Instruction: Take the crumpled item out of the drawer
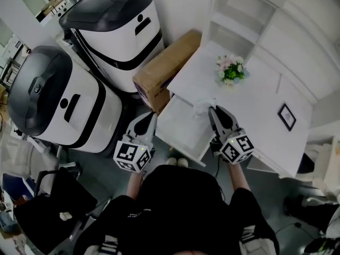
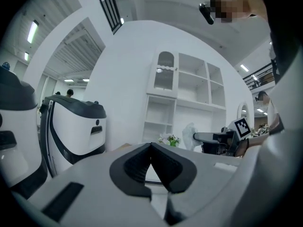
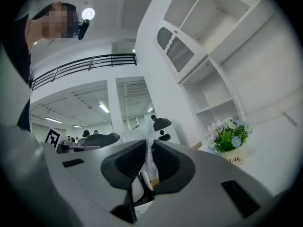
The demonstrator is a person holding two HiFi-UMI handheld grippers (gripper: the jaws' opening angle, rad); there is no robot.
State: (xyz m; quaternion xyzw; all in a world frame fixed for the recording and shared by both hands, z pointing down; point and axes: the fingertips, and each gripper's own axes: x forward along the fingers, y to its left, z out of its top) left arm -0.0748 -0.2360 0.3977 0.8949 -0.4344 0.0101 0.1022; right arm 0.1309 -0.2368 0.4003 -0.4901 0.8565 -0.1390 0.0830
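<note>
The crumpled item (image 1: pixel 203 105), a scrunched piece of thin white plastic, hangs just above the far end of the open white drawer (image 1: pixel 179 127). My right gripper (image 1: pixel 212 110) is shut on it. In the right gripper view the plastic (image 3: pixel 147 132) is pinched between the dark pads and sticks up past the right gripper (image 3: pixel 148 148). My left gripper (image 1: pixel 151 117) hovers at the drawer's left edge, and in its own view the left gripper (image 2: pixel 151 148) has its jaws together with nothing between them. That view also shows the crumpled item (image 2: pixel 190 134) held up at the right.
The drawer pulls out of a white table (image 1: pixel 255 105) carrying a small flower pot (image 1: pixel 231 70) and a black picture frame (image 1: pixel 287 116). A cardboard box (image 1: pixel 164 68) leans at the table's left. Two large white-and-black machines (image 1: pixel 114 31) stand on the left. White shelves (image 1: pixel 239 15) rise behind.
</note>
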